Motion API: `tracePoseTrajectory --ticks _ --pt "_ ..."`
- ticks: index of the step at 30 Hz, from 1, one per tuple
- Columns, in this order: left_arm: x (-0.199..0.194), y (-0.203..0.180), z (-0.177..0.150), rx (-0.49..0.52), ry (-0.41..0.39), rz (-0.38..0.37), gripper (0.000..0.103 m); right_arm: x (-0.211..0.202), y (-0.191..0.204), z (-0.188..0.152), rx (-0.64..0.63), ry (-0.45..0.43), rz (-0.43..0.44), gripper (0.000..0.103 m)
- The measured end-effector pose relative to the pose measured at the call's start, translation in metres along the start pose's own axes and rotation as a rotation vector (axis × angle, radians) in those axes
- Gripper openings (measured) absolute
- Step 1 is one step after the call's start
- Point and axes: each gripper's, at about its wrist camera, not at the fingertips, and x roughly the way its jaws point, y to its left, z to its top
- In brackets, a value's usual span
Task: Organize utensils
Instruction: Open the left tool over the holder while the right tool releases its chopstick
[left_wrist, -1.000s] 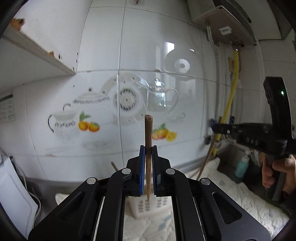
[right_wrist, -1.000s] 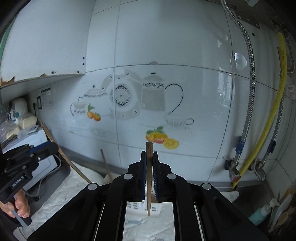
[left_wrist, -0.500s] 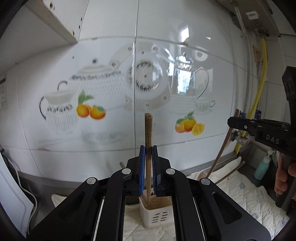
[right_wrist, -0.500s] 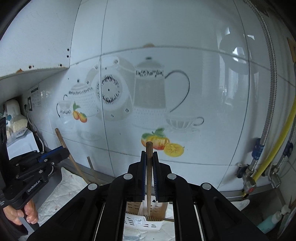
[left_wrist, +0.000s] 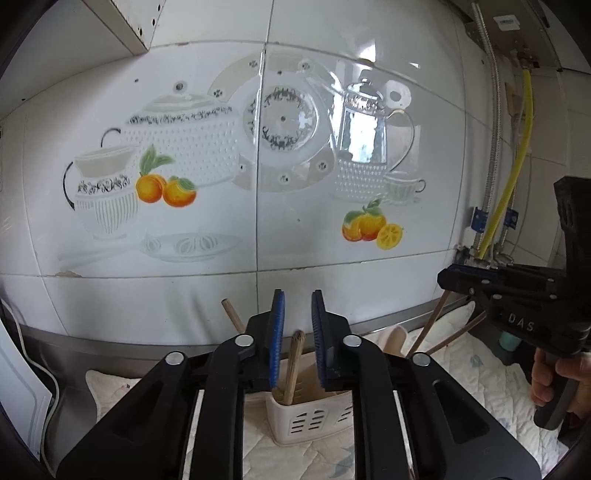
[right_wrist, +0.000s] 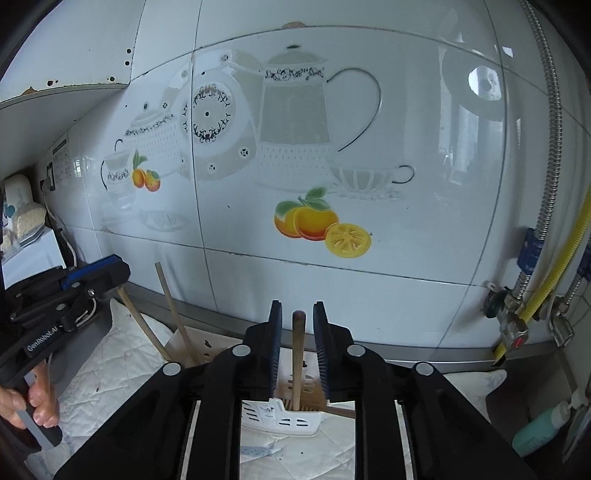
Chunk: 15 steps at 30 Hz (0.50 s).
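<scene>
My left gripper (left_wrist: 297, 306) is open above a white slotted utensil holder (left_wrist: 314, 417). A wooden chopstick (left_wrist: 292, 363) stands loose in the holder between the jaws. My right gripper (right_wrist: 297, 317) is open too, over the same holder (right_wrist: 284, 417), with another wooden chopstick (right_wrist: 297, 354) standing free between its jaws. More wooden sticks (right_wrist: 173, 314) lean in the holder's far side. Each gripper shows in the other's view: the right one (left_wrist: 517, 295) and the left one (right_wrist: 74, 284).
A tiled wall with teapot and fruit prints (left_wrist: 258, 166) stands just behind the holder. A quilted white mat (right_wrist: 110, 365) covers the counter. Gas pipes and a yellow hose (right_wrist: 546, 266) are at right, a teal bottle (right_wrist: 539, 432) below them. A white appliance (right_wrist: 29, 254) is at left.
Both grippers have moved down toward the holder and opened. Each chopstick has dropped from the jaws into the holder.
</scene>
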Motion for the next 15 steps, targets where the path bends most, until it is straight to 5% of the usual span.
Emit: tracePoseTrajectory --ticks 8,15 --pt "-0.054 -0.006 0.008 -0.003 -0.051 -0.007 0.031 -0.058 -0.005 -0.008 0.0 -0.052 -0.022 0.033" --pt "-0.121 -0.017 -0.026 -0.027 -0.035 -0.057 0.038 -0.132 0.004 -0.044 -0.007 -0.078 -0.02 0.046"
